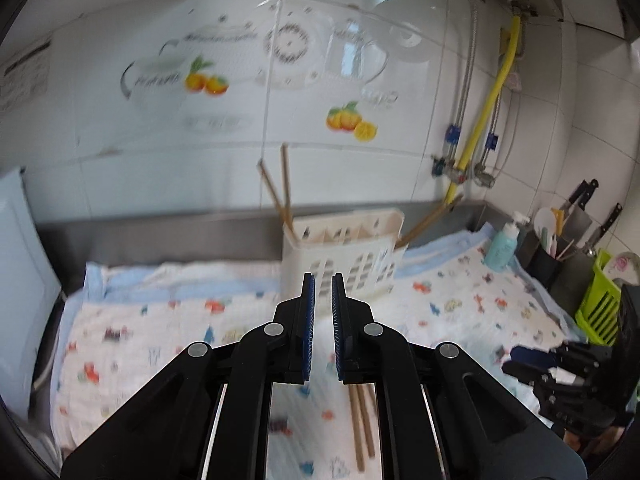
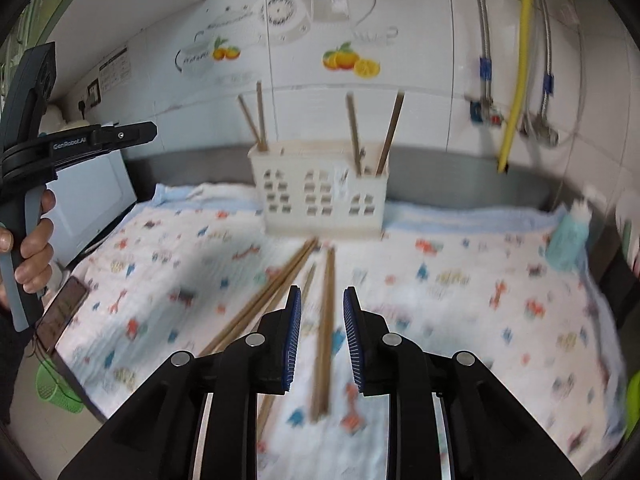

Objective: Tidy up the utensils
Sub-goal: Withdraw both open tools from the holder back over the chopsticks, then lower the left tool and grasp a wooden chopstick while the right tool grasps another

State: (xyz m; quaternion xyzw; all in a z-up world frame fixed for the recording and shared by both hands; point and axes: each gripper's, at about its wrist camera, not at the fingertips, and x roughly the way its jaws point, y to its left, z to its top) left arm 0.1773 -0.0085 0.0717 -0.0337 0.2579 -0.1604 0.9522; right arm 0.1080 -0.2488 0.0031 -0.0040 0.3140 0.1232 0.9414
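The left tool point(image 1: 323, 280) hangs over the patterned cloth point(image 1: 160, 332), its blue pads nearly together with nothing between them. The right tool point(image 2: 322, 294) has its pads a little apart, empty, above loose chopsticks point(image 2: 326, 320) lying on the cloth-covered surface. At twelve o'clock from both stands the white holder point(image 2: 320, 196), with two chopsticks upright in its left end and two in its right end.
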